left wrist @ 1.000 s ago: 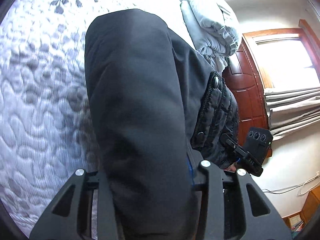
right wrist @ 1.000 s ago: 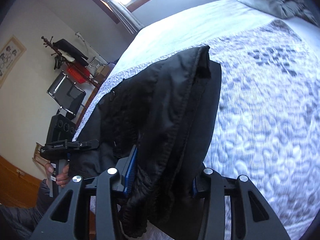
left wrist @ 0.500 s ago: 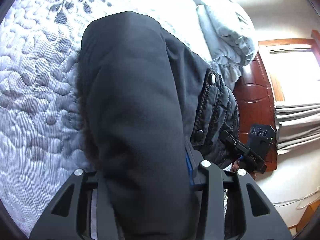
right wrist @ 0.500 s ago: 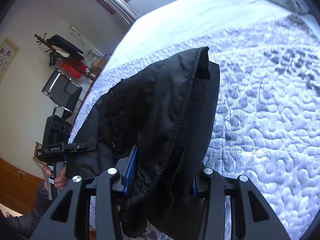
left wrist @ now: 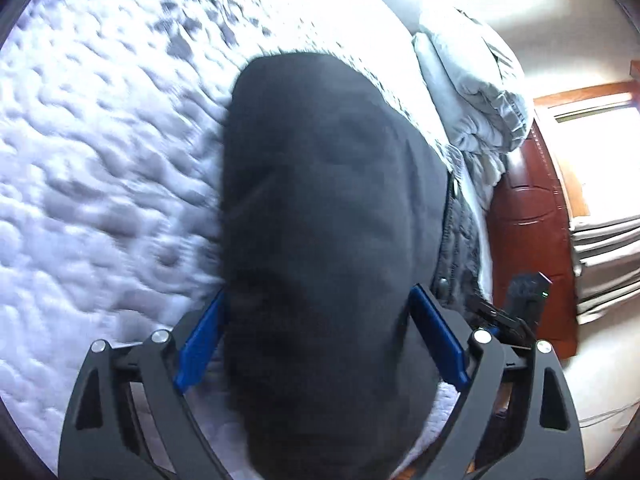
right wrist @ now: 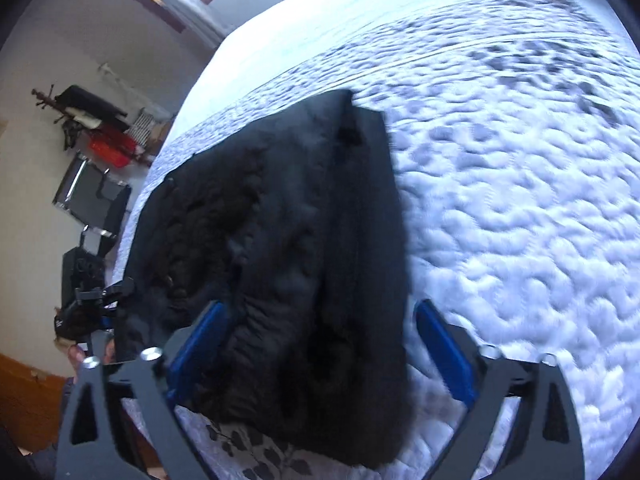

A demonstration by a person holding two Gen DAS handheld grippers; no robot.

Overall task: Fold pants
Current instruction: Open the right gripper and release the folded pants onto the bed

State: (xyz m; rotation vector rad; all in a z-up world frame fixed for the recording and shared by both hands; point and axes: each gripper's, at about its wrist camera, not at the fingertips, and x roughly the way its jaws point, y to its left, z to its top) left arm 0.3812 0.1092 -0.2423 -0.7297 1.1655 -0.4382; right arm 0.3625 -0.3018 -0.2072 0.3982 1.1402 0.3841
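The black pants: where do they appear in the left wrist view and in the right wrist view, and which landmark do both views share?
Left wrist view: the pants fill the centre, running from the middle down to the bottom edge, between the open blue pads.
Right wrist view: the pants lie centre-left, from the middle down to the bottom.
Shared landmark: the white quilt under the pants.

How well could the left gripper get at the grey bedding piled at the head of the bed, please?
Probably not from here: the left gripper stands open around the black pants, and the grey bedding lies well beyond them.
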